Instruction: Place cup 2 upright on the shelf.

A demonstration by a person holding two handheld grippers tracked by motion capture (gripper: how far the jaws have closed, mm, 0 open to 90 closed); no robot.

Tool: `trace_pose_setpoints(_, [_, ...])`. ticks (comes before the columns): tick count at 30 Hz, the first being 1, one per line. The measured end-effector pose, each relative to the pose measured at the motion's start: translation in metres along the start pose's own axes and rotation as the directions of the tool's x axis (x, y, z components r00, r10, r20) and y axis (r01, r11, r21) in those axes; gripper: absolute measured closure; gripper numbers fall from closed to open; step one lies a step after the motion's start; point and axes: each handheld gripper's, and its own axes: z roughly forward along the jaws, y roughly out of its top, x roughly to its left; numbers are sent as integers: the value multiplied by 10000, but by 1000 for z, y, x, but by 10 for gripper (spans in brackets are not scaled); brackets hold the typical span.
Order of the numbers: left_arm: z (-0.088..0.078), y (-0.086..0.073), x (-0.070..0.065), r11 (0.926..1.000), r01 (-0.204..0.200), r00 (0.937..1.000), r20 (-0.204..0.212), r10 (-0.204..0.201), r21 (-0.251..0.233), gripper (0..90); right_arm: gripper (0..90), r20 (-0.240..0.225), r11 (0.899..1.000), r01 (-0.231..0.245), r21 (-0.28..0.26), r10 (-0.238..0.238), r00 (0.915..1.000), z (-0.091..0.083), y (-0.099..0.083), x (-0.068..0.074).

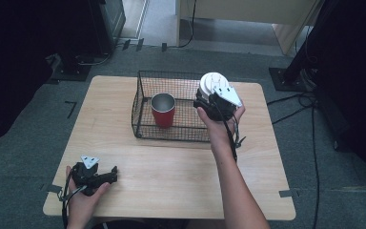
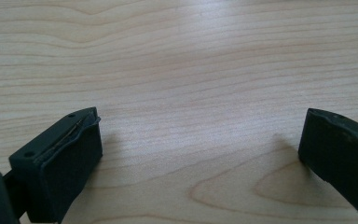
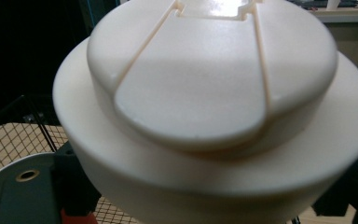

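Note:
A black wire basket [image 1: 142, 102] stands on the wooden table [image 1: 171, 167], and a red cup [image 1: 163, 110] with a metal inside stands upright in it. My right gripper [image 1: 213, 98] hovers over the basket's right side, shut on a white plastic lid [image 1: 212, 82]. In the right gripper view the lid [image 3: 214, 93] is very close, with the basket mesh [image 3: 9, 140] below it. My left gripper [image 1: 106, 175] rests on the table at the near left. Its jaws stand wide apart over bare wood, so the left gripper [image 2: 200, 149] is open and holds nothing.
Grey carpet surrounds the table. Cables [image 1: 290, 102] trail over the floor at the right beside a dark stand [image 1: 310, 52]. A dark cabinet [image 1: 100, 24] and a light wooden unit [image 1: 248, 14] stand behind the table.

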Motion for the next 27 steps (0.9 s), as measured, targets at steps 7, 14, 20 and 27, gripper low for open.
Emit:
trace_pose_setpoints(7, [0,0,0,10000,-2,10000,-3,2,6,0,159,164,9982,243,540,-252,9995,21,-15,5])
trace_pose_setpoints(14, [0,0,0,10000,-8,10000,-3,8,7,0,159,523,9937,610,937,-661,9964,38,-29,11])
trace_pose_setpoints(20, [0,0,0,10000,-2,10000,-5,2,1,0,158,576,9907,569,1239,-644,9963,47,-38,15])
trace_pose_setpoints(27, [0,0,0,10000,-10,10000,-4,10,2,0,158,449,9857,619,1570,-697,9966,56,-45,15])
